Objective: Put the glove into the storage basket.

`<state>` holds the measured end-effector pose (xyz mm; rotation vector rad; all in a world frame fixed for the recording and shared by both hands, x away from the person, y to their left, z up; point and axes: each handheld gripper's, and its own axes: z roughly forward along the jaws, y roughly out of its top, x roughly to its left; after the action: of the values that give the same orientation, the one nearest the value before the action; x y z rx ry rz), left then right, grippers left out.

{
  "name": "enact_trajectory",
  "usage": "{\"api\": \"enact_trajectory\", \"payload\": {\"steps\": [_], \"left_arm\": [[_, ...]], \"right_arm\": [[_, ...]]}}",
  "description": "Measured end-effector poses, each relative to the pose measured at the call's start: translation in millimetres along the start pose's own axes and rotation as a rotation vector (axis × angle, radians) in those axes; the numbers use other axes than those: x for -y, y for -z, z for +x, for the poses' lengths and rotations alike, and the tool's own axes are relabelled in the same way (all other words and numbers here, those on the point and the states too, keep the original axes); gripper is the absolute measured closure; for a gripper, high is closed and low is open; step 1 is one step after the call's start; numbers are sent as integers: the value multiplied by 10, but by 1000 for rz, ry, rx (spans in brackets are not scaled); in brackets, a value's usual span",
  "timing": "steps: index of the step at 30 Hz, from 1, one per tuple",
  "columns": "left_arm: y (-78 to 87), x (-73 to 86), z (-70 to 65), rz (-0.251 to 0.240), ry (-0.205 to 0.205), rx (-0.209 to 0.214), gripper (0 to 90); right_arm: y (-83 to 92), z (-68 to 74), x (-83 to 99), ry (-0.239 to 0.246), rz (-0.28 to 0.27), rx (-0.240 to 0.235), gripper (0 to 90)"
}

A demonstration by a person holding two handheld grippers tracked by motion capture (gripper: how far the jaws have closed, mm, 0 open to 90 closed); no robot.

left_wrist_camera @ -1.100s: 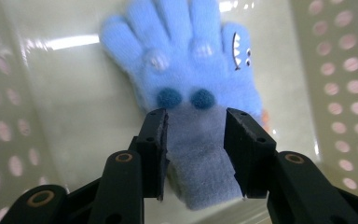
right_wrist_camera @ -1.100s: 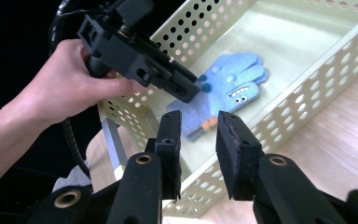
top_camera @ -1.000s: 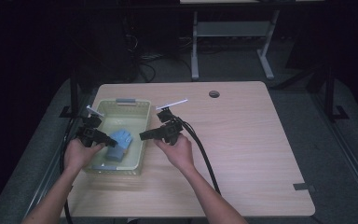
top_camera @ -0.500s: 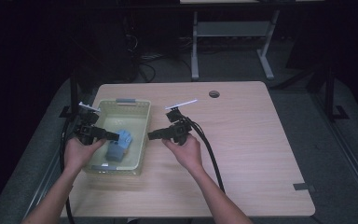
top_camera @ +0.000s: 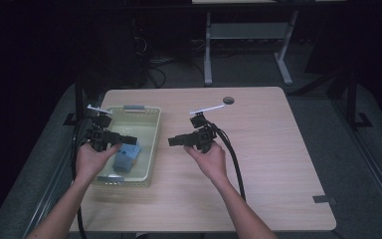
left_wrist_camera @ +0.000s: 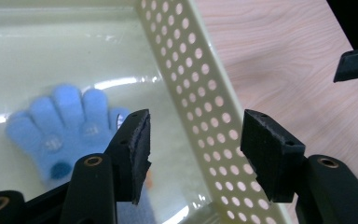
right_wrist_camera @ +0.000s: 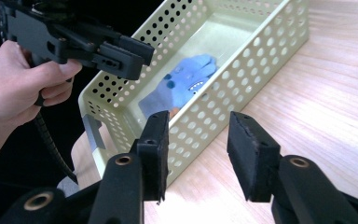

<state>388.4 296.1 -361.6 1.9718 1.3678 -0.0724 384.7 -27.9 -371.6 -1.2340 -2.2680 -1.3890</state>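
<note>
The wooden surface [top_camera: 278, 149] carries a pale yellow perforated basket [top_camera: 151, 144] standing near its left edge.

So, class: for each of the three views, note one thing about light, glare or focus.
High view: room dark, table lit. Left gripper view: white glare streaks on the basket floor, blue glove soft and out of focus. Right gripper view: bright sheen on the wood at right, black jaws close up, edges slightly soft.
</note>
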Motion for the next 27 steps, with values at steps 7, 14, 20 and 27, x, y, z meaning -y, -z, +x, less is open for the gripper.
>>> {"api": "enact_trajectory", "payload": {"steps": [7, 14, 20, 27], "left_arm": [[-24, -37, -55, -5, -3, 14, 385], [-60, -75, -124, -11, -22, 26, 350], [-73, -78, -166, -20, -33, 27, 331], [-84, -102, -223, -32, -44, 39, 318]], "right_arm": [[76, -64, 37, -12, -7, 7, 560], [201, -140, 64, -35, -26, 10, 531], [288, -197, 89, -40, -31, 23, 523], [387, -270, 139, -62, -36, 33, 499]]}}
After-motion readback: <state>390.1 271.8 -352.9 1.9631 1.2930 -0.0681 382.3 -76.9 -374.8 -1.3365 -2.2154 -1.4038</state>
